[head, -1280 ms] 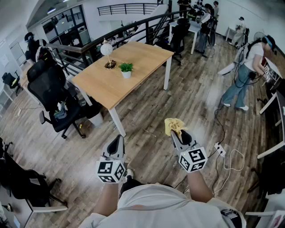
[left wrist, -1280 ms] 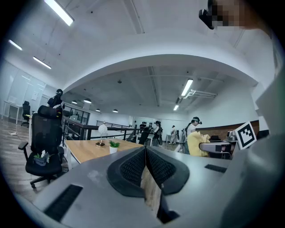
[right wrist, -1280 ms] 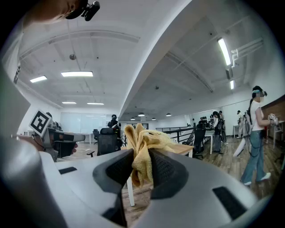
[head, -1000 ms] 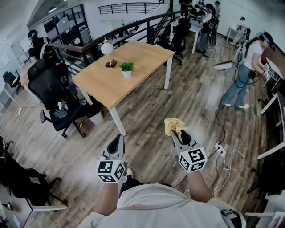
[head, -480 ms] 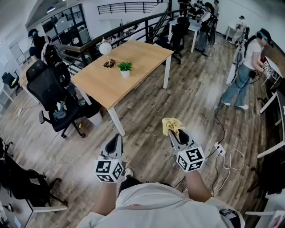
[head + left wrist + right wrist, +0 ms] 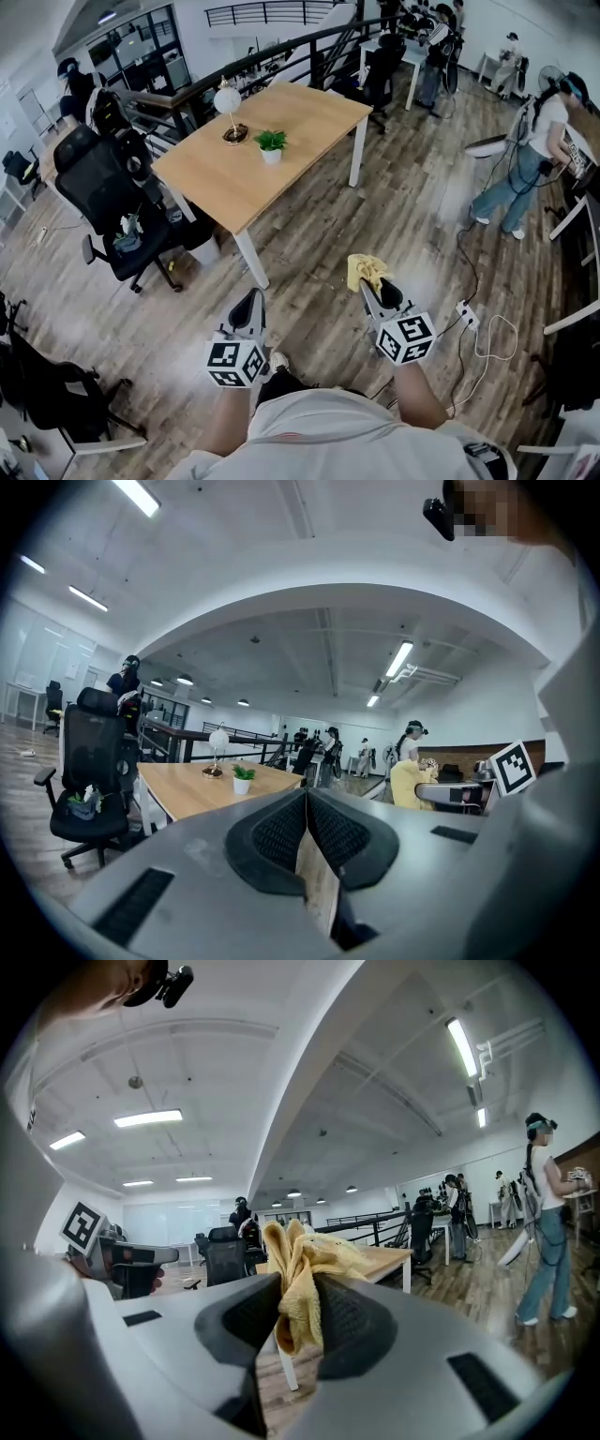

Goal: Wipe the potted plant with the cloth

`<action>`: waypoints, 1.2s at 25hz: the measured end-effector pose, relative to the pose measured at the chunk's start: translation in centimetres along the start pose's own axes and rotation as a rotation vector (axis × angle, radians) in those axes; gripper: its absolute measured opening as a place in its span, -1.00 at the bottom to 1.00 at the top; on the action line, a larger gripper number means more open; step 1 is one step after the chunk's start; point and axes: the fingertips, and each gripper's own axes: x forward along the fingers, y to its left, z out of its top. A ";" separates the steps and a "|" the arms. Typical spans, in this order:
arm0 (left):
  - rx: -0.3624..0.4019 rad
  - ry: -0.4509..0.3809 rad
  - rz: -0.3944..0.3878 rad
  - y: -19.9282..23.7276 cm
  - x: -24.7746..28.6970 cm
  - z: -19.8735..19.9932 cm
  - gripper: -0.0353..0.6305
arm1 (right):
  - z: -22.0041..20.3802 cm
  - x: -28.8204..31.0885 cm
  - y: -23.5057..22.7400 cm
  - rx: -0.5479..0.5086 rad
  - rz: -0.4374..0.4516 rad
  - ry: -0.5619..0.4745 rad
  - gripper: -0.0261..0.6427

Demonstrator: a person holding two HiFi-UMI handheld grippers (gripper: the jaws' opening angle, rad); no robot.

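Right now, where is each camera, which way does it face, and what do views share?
Head view: on the person's head, looking steeply down at the floor; shows forearms, chest, left tool, right tool holding the cloth.
Left gripper view: on the left tool, looking level along shut jaws at table and potted plant; person's head at top.
Right gripper view: on the right tool, looking along jaws clamped on the cloth; left tool at left.
Shared: all show the table.
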 end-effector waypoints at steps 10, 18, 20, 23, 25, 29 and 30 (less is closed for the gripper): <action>-0.035 0.003 -0.063 8.7 5.7 1.8 -0.85 | 2.1 9.8 2.0 -0.025 -0.045 0.039 -0.46; -0.032 -0.009 -0.117 14.5 10.1 4.5 -0.85 | 3.6 15.8 3.2 -0.029 -0.092 0.054 -0.46; -0.039 0.000 -0.119 15.3 10.9 4.2 -0.85 | 3.6 17.0 2.9 -0.031 -0.095 0.066 -0.46; -0.065 0.019 -0.107 16.7 12.3 3.2 -0.85 | 3.5 19.0 2.3 -0.037 -0.091 0.078 -0.46; -0.068 0.023 -0.096 17.4 13.4 3.1 -0.85 | 3.6 20.7 1.7 -0.038 -0.078 0.081 -0.45; -0.058 0.021 -0.061 18.5 17.0 3.6 -0.85 | 4.2 24.8 -0.6 -0.036 -0.033 0.077 -0.46; -0.056 0.021 -0.051 18.7 18.2 3.8 -0.85 | 4.4 26.0 -1.5 -0.035 -0.022 0.074 -0.45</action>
